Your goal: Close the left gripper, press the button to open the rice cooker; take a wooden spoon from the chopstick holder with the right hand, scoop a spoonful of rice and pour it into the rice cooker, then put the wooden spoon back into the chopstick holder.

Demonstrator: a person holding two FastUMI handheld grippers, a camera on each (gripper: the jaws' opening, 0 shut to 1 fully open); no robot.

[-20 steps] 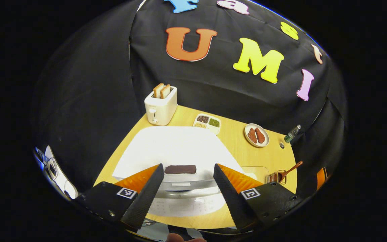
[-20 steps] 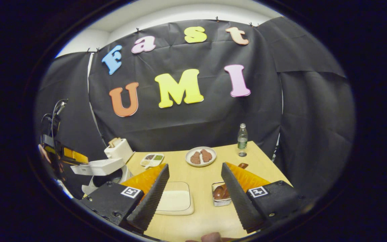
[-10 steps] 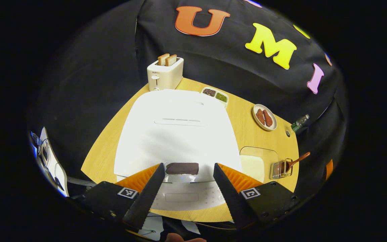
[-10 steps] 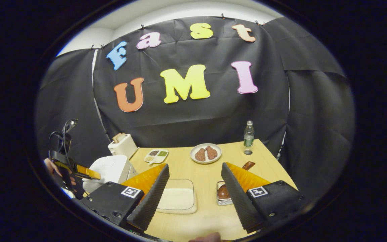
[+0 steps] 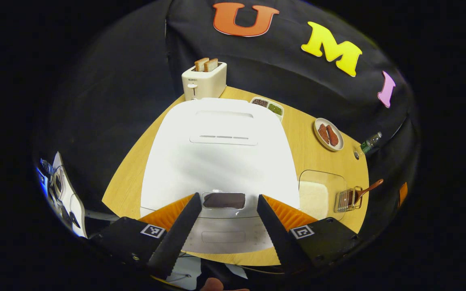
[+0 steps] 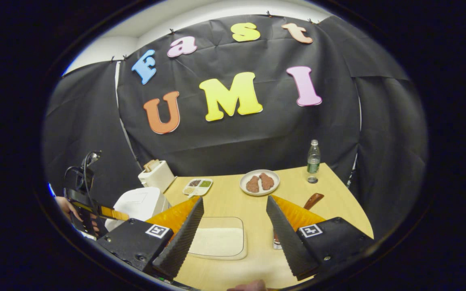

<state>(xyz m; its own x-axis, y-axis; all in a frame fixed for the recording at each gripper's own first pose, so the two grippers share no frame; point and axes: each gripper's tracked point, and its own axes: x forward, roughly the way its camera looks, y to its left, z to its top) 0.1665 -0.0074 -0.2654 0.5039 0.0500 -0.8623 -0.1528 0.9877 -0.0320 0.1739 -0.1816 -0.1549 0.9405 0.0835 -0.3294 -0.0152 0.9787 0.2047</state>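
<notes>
The white rice cooker stands with its lid down flat. At the lid's front edge is a dark rectangular panel. My left gripper hovers open over it, one finger on each side and nothing held. The right gripper view shows the cooker at the left, with a hand holding the left gripper beside it. My right gripper is open and empty above the clear tray of rice. The wooden spoon stands in the wire chopstick holder, mostly hidden behind my right finger.
A white toaster with two slices, a divided dish of beans, a plate of meat and a bottle stand along the back of the wooden table. The rice tray lies right of the cooker.
The cooker lid was raised a second ago and now lies flat. The left gripper sits lower over the lid. The right gripper view has swung, so the table things sit further right.
</notes>
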